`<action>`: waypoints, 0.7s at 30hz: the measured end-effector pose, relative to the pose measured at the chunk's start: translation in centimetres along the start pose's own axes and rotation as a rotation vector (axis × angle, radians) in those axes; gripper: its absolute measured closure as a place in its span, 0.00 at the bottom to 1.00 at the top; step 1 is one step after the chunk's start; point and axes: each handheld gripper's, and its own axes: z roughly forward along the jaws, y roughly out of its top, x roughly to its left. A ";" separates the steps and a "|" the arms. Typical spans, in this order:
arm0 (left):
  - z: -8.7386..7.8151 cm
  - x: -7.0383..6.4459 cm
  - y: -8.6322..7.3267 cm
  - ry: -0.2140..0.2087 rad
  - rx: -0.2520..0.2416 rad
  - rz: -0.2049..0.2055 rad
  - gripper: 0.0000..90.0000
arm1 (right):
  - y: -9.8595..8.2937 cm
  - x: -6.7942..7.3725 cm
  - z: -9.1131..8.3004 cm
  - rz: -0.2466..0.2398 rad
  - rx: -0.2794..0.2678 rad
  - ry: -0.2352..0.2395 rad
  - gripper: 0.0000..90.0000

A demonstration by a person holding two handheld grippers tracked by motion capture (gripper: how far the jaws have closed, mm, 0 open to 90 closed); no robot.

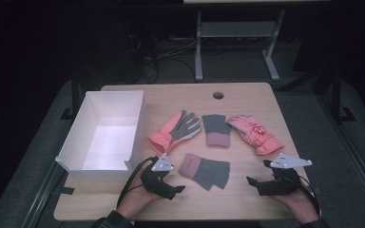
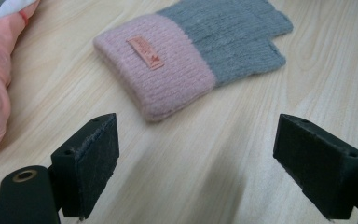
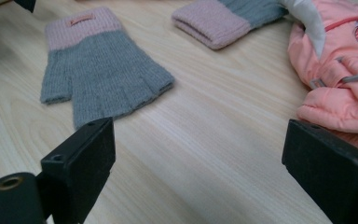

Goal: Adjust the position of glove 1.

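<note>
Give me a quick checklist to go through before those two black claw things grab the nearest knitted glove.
1. Left gripper fingers spread apart: ok.
2. Right gripper fingers spread apart: ok.
3. Near knitted glove lies flat on the table, nothing on top of it: ok.
4. Glove sits between the two grippers, touched by neither: ok.
5. White box open at the top, nothing seen inside: ok.
6. Which glove pairs with which: second knitted glove matches; two coral ski gloves lie apart: ok.
</note>
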 end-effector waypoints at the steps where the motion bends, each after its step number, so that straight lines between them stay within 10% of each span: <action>1: 0.0 0.0 0.0 0.000 0.000 0.000 0.16 | 0.0 0.0 0.0 0.000 0.000 0.000 0.10; 9: 0.1 0.2 0.7 -0.026 0.009 -0.020 0.34 | -0.3 -0.4 0.1 0.018 0.013 0.013 0.10; 21: 0.9 0.3 2.5 -0.063 0.044 -0.008 1.00 | -0.2 -0.1 0.0 0.050 0.001 0.018 0.11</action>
